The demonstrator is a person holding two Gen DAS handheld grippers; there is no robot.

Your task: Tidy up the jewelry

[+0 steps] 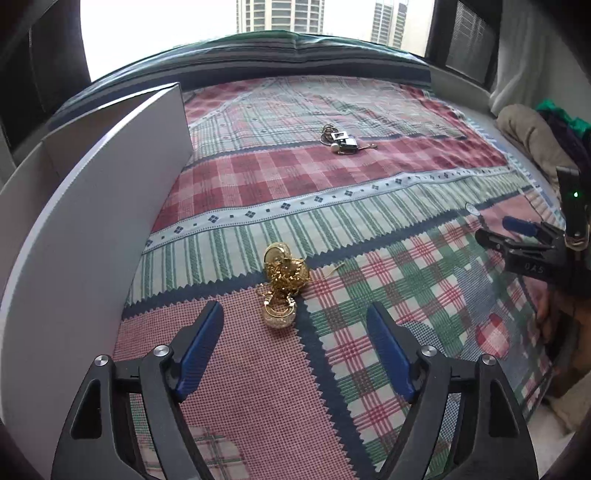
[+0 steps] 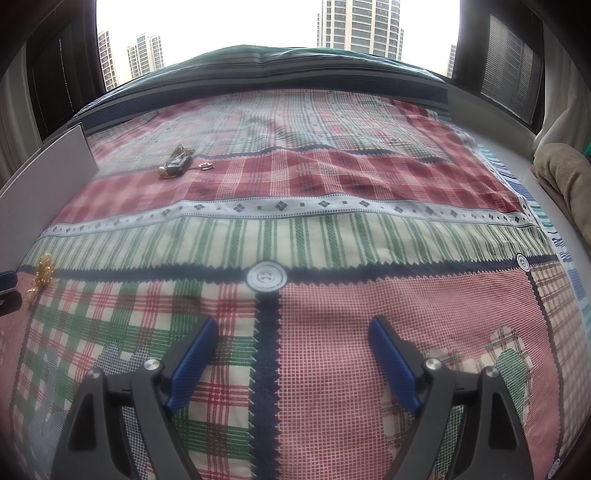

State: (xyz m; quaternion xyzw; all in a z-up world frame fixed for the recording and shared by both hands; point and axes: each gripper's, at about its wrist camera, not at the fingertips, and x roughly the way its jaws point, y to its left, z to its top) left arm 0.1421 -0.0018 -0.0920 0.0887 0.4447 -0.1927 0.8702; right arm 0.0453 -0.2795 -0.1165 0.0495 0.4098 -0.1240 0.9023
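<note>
Silver jewelry pile (image 1: 343,139) indistinct.

A patchwork plaid bedspread (image 2: 332,229) in red, green and navy covers the bed, a printed button motif (image 2: 266,277) at one seam. Apartment towers (image 2: 360,26) fill the bright window beyond; a tan cushion (image 2: 565,177) sits at the right.
</note>
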